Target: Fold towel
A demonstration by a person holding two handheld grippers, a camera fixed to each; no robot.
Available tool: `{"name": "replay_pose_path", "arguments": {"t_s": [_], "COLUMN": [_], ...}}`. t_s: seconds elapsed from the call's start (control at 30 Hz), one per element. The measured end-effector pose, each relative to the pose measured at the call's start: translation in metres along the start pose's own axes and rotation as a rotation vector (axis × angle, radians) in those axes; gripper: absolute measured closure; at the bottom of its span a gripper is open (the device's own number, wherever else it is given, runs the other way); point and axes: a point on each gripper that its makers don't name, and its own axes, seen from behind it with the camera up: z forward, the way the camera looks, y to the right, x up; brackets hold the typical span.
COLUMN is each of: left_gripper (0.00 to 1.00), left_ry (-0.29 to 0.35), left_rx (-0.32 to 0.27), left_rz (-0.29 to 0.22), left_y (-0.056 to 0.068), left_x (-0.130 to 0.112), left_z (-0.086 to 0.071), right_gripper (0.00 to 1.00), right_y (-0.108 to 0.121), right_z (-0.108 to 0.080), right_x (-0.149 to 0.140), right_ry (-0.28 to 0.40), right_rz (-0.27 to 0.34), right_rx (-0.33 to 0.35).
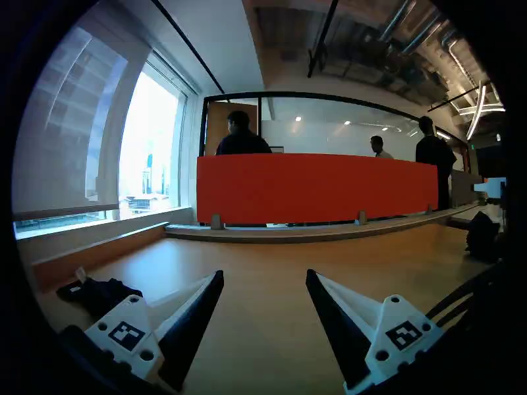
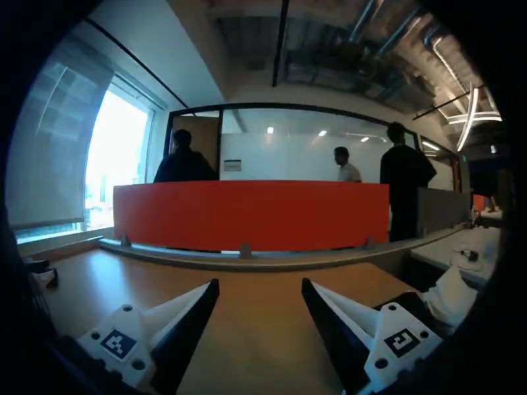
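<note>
Above the wooden desk, left tongs and right tongs alike agape and empty, orange partition beyond.

the left gripper and the right gripper are each made with two pointed fingers, white outside and black inside; a square black-and-white marker and screws are set on every finger.

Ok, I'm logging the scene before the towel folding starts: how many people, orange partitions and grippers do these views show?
Orange partition: 1
People: 3, all standing behind it
Grippers: 2, the left gripper and the right gripper, both open
Total: 6
</note>
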Motion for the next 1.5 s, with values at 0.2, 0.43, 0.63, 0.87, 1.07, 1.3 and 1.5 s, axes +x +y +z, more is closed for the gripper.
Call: {"name": "replay_pose_path", "arguments": {"t_s": [0.2,0.43,0.63,0.87,1.07,1.3,1.5], "left_gripper": [0.08,0.07,0.07,0.07,0.07,0.07,0.07], "left_ry": [0.0,0.0,0.0,0.001,0.001,0.001,0.001], "left_rx": [0.0,0.0,0.0,0.0,0.0,0.0,0.0], "left_rz": [0.0,0.0,0.0,0.0,0.0,0.0,0.0], "left_y": [0.0,0.0,0.0,0.0,0.001,0.001,0.001], "left_x": [0.0,0.001,0.001,0.0,0.0,0.0,0.001], "left_z": [0.0,0.0,0.0,0.001,0.001,0.002,0.002], "right_gripper": [0.03,0.03,0.03,0.03,0.03,0.03,0.03], "right_y": [0.005,0.021,0.032,0.037,0.037,0.036,0.032], "right_z": [-0.004,-0.009,-0.011,-0.011,-0.013,-0.014,-0.013], "right_x": [-0.021,-0.046,-0.057,-0.068,-0.074,-0.077,-0.077], "right_ry": [-0.004,-0.012,-0.01,-0.013,-0.01,-0.003,0.003], "right_rz": [0.03,0.039,0.068,0.097,0.092,0.077,0.061], "right_rx": [0.005,-0.013,-0.023,-0.02,-0.017,-0.015,-0.013]}}
